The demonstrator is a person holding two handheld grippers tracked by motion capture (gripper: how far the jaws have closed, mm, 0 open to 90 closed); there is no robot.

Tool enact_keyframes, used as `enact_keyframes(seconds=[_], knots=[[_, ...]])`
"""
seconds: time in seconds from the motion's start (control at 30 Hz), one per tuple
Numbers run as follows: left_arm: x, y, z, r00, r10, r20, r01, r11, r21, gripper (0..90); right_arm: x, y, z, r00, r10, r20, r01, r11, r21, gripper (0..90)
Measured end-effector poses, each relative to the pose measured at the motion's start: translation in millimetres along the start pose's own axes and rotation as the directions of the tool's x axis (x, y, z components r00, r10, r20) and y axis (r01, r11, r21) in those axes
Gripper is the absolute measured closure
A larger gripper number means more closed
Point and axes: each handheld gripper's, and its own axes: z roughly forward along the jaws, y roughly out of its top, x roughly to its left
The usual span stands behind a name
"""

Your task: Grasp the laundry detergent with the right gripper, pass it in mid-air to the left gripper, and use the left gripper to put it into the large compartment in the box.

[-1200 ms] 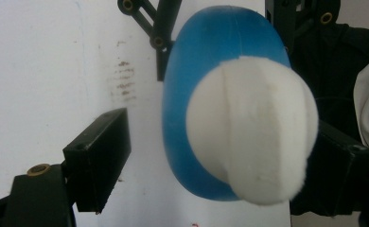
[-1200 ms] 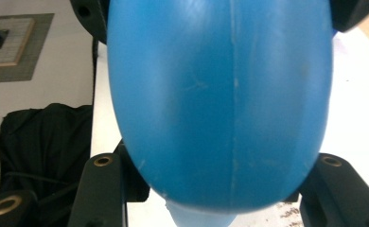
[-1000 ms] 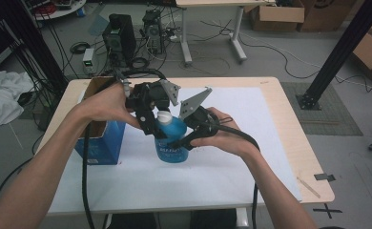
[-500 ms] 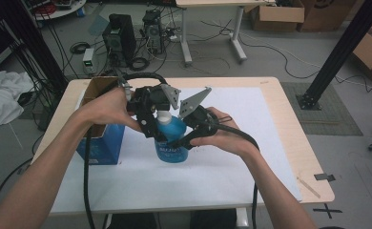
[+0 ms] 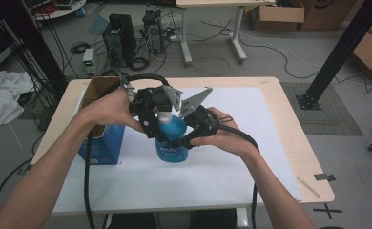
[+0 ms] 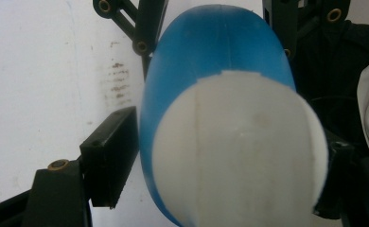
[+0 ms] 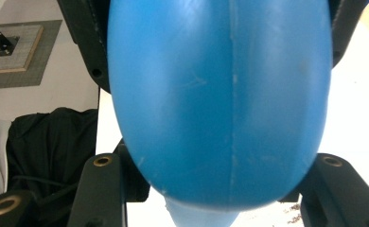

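A blue plastic bottle (image 5: 172, 139) with a white cap (image 5: 165, 116) stands upright on the white mat near the table's middle. My left gripper (image 5: 159, 119) comes in from the left at the bottle's top. In the left gripper view its jaws flank the white cap (image 6: 239, 151) and press on its sides, so the left gripper (image 6: 220, 170) is shut on it. My right gripper (image 5: 183, 137) comes from the right, lower down. In the right gripper view the right gripper (image 7: 218, 189) clamps the blue bottle (image 7: 220, 94) body between its jaws.
A blue box (image 5: 101, 143) with an open cardboard top stands at the table's left side, close to my left forearm. The white mat (image 5: 251, 157) covers most of the wooden table (image 5: 289, 119). Cables trail from both grippers toward the front edge.
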Motion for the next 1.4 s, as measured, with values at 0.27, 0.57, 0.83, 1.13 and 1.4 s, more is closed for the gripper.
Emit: enact_keyframes(seconds=[0.27, 0.57, 0.83, 1.13, 1.4], knots=[[0.2, 0.3, 1.9, 0.9999, 0.003, 0.010, -0.003, 1.0000, -0.005, 28.8, -0.4, -0.1, 0.3, 1.0000, 0.002, 0.004, -0.002, 1.000, -0.003, 45.4], [1.0, -1.8, 4.2, 0.9999, 0.001, 0.016, -0.001, 1.0000, -0.007, 31.5, 0.6, 0.0, 1.6, 1.0000, 0.002, 0.004, -0.002, 1.000, 0.002, 45.4], [0.6, -2.1, 3.9, 0.9998, 0.012, 0.017, -0.012, 0.9999, -0.013, 35.3, 0.8, 0.2, 2.6, 1.0000, 0.002, 0.004, -0.002, 1.000, 0.004, 45.3], [-0.5, -2.1, 4.8, 0.9996, 0.021, 0.016, -0.021, 0.9997, -0.012, 37.7, 1.4, -0.4, 2.9, 1.0000, 0.001, 0.002, -0.001, 1.000, 0.002, 45.3], [-2.1, -2.6, 3.6, 0.9994, 0.034, 0.003, -0.034, 0.9987, -0.037, 38.1, 1.8, -0.1, 1.9, 1.0000, 0.001, 0.002, -0.001, 1.000, -0.004, 45.2]])
